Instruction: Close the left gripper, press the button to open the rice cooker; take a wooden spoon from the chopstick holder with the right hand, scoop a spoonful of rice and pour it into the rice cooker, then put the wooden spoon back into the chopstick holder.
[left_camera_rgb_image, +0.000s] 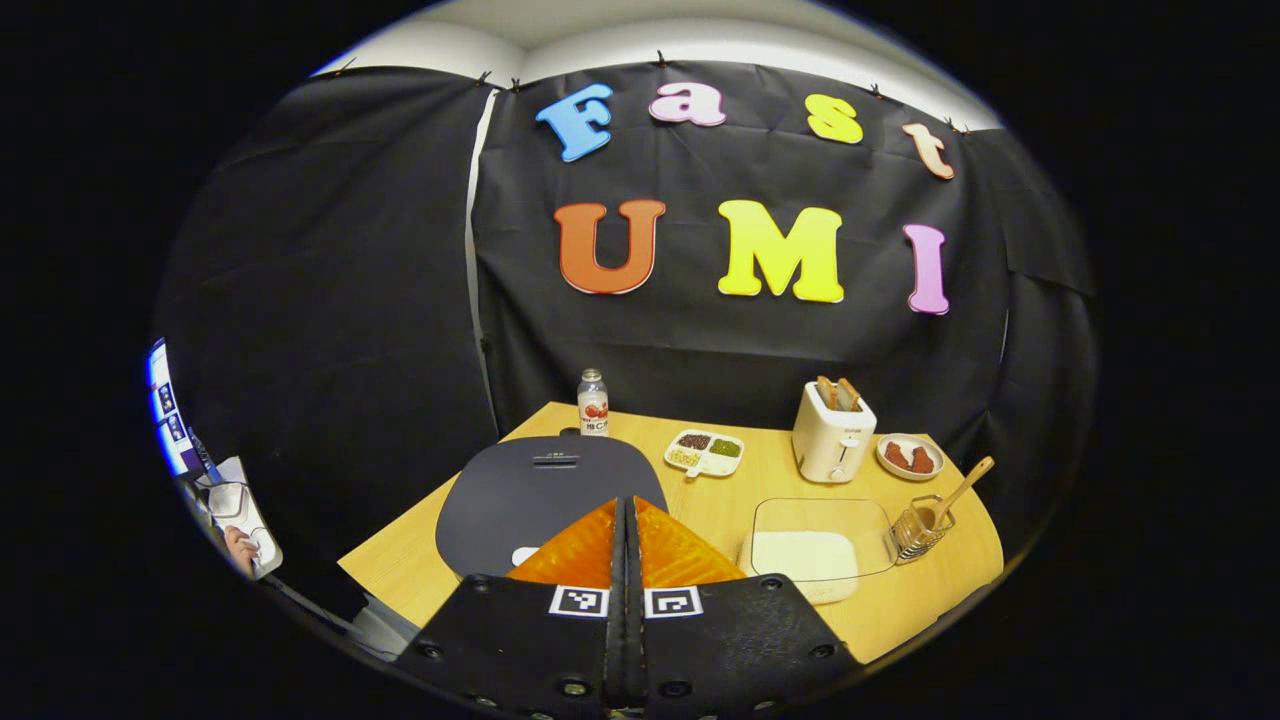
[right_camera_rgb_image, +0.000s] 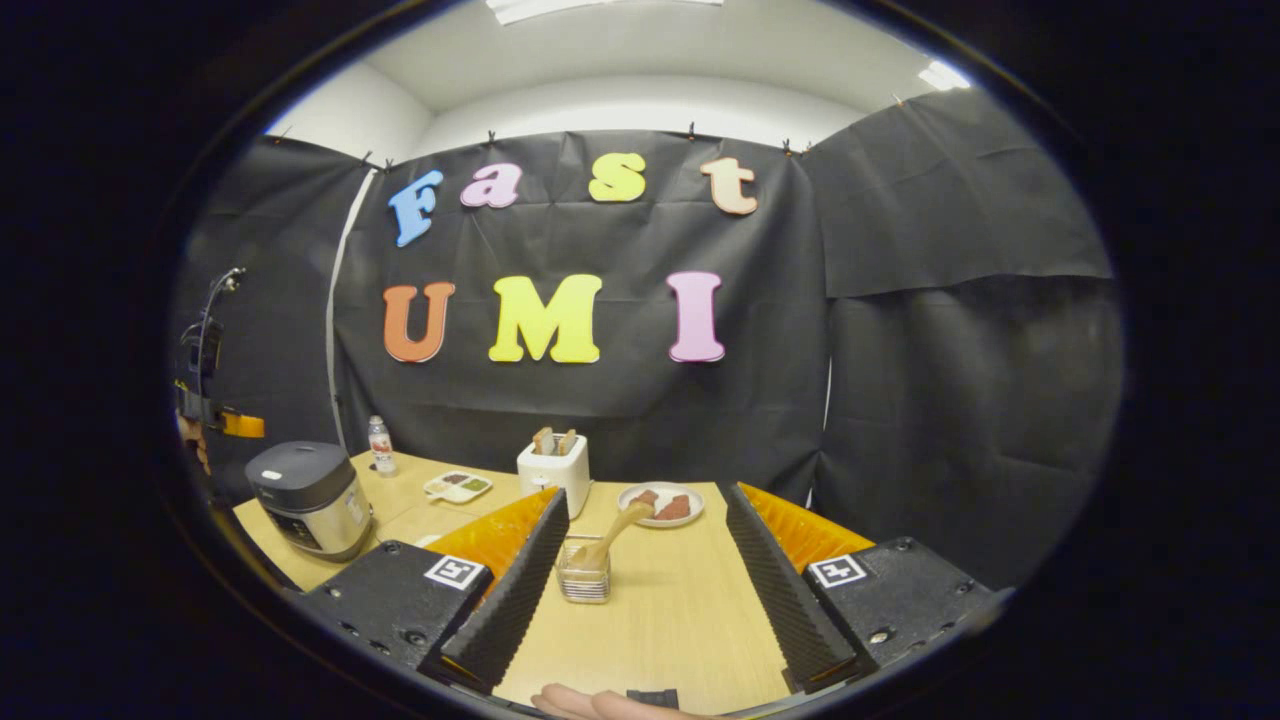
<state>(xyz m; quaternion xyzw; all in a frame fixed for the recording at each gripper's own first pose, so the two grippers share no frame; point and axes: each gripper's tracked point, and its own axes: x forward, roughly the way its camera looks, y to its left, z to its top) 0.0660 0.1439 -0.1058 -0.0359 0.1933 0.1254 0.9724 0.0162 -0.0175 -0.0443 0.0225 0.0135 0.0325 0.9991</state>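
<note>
With the left tool (left_camera_rgb_image: 627, 520) pressed together above the rice cooker (left_camera_rgb_image: 550, 495) at the tabletop's (right_camera_rgb_image: 670, 610) left edge, it should press squarely down on the lid button (left_camera_rgb_image: 556, 460), while the right tool (right_camera_rgb_image: 645, 560) waits with its fingers apart.

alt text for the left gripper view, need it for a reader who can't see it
The left tool, shut, hovers above the closed dark lid of a rice cooker on a wooden table. To the right sit a clear container of rice and a wire chopstick holder with a wooden spoon. Behind stand a bottle, divided dish, toaster and plate.
</note>
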